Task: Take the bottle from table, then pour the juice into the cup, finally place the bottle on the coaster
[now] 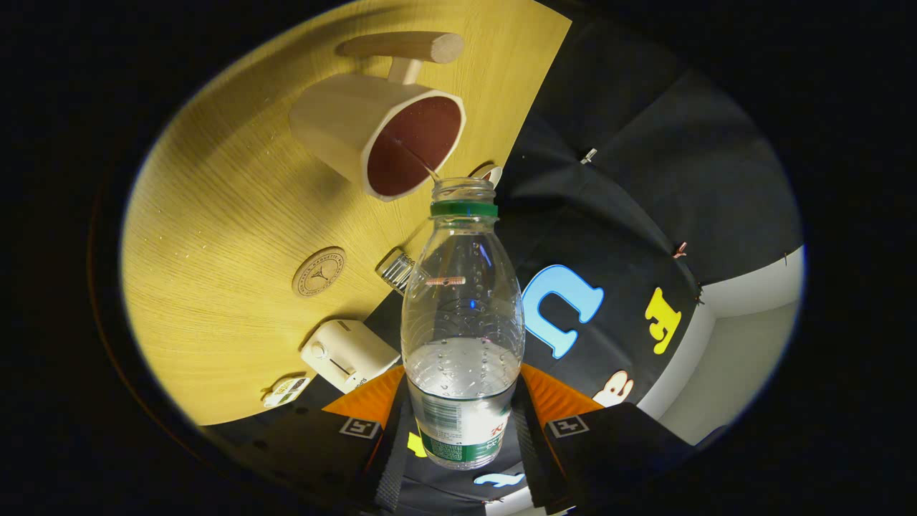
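My gripper (462, 423) is shut on the lower body of a clear plastic bottle (462, 308) with a green neck ring and a green-and-white label. The bottle has no cap and holds a little clear liquid low in its body. The whole view is rolled, so the wooden table (215, 236) stands tilted beside the bottle. A thin stream runs from the bottle's mouth into the cream cup (380, 136), which has a dark red inside and a wooden handle. The round wooden coaster (319, 271) lies on the table, nearer to me than the cup.
A small cream toaster-like box (347, 352) stands near the table's edge, with a small tag (286, 390) next to it. A ribbed clear cap or glass (396, 270) rests by the bottle's shoulder. Black cloth wall hangs beyond the table's edge.
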The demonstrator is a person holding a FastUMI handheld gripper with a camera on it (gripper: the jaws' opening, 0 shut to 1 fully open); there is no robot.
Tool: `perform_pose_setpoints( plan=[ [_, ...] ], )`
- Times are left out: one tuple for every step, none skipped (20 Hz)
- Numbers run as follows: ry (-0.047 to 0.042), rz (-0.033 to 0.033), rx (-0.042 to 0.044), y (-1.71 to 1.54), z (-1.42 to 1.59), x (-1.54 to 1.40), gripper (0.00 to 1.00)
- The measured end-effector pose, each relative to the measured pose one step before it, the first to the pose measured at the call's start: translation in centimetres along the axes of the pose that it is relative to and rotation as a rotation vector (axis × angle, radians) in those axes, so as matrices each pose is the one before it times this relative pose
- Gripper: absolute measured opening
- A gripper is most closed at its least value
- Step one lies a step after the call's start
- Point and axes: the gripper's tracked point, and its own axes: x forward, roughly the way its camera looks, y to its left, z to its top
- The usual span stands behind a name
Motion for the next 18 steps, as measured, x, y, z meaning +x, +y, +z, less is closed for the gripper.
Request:
perform_pose_setpoints(
  plan=[
    [-0.00647, 0.00045, -0.00575, 0.051, 0.074, -0.011, 0.69],
    [-0.00425, 0.00677, -0.00344, 0.289, 0.174, -0.143, 0.69],
    [-0.00276, 0.00078, -0.00629, 0.038, 0.008, -0.006, 0.70],
    [-0.00140, 0.00083, -0.00393, 0.029, -0.006, 0.001, 0.70],
    [0.00007, 0.00468, 0.00183, 0.212, -0.022, -0.061, 0.69],
    [0.00116, -0.00037, 0.00126, 0.204, -0.114, 0.121, 0.69],
    [0.00074, 0.00150, 0.00320, 0.046, -0.088, 0.099, 0.70],
    [0.00552, 0.00354, 0.00423, 0.025, -0.076, 0.062, 0.69],
    [0.00117, 0.00799, 0.01115, 0.099, 0.053, -0.154, 0.69],
    [0.00396, 0.00879, 0.02064, 0.279, -0.140, 0.089, 0.70],
    [0.00215, 0.01463, 0.03663, 0.437, 0.026, -0.009, 0.70],
    [0.00450, 0.02733, 0.06390, 0.958, -0.041, 0.181, 0.69],
    [0.00828, 0.02919, 0.07620, 0.970, -0.056, -0.105, 0.70],
    [0.01364, 0.02740, 0.08498, 0.962, -0.166, -0.267, 0.70],
    [0.01176, 0.02866, 0.09101, 0.939, -0.057, -0.334, 0.70],
    [0.01171, 0.02582, 0.09251, 0.666, 0.196, -0.339, 0.70],
    [0.00652, 0.02260, 0.09358, 0.530, 0.155, -0.304, 0.70],
    [-0.00269, 0.01960, 0.09632, 0.443, -0.041, -0.169, 0.70]
  ],
)
